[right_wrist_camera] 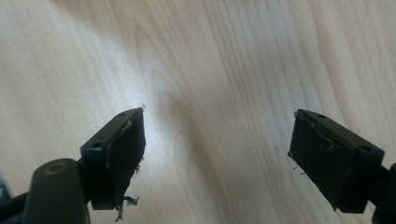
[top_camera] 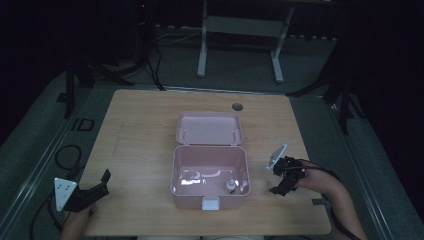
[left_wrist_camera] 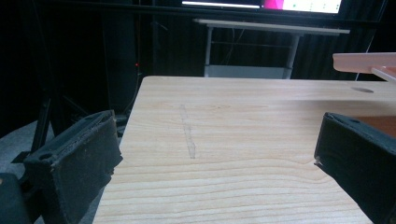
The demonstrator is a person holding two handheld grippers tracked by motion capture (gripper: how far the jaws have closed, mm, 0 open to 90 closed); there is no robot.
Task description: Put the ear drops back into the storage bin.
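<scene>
The pink box (top_camera: 210, 176) sits in the lower middle of the high view on the wooden table (top_camera: 140, 125), its lid (top_camera: 209, 128) thrown back flat behind it toward the centre of the frame, a pale latch tab (top_camera: 210, 203) on its near wall. Inside, at the lower right of the box floor, lies a small round grey object (top_camera: 231, 185); what it is cannot be made out. The right gripper (top_camera: 280, 187) hangs just right of the box at the right middle of the frame, pointing down at bare wood, and in the right gripper view (right_wrist_camera: 217, 144) its jaws stand wide apart with nothing between them. The left gripper (top_camera: 102, 180) rests at the lower left of the high view, well apart from the box; in the left gripper view (left_wrist_camera: 215, 154) its jaws are likewise spread and empty, with an edge of the pink lid (left_wrist_camera: 366, 63) at the upper right. The work appears to centre on the box, probably reaching for the small object or closing the lid. To do it well, the right gripper should likely swing over the near right wall and come down steeply, jaws kept wide until they straddle the object, while the left steadies the box's left wall so it cannot slide.
</scene>
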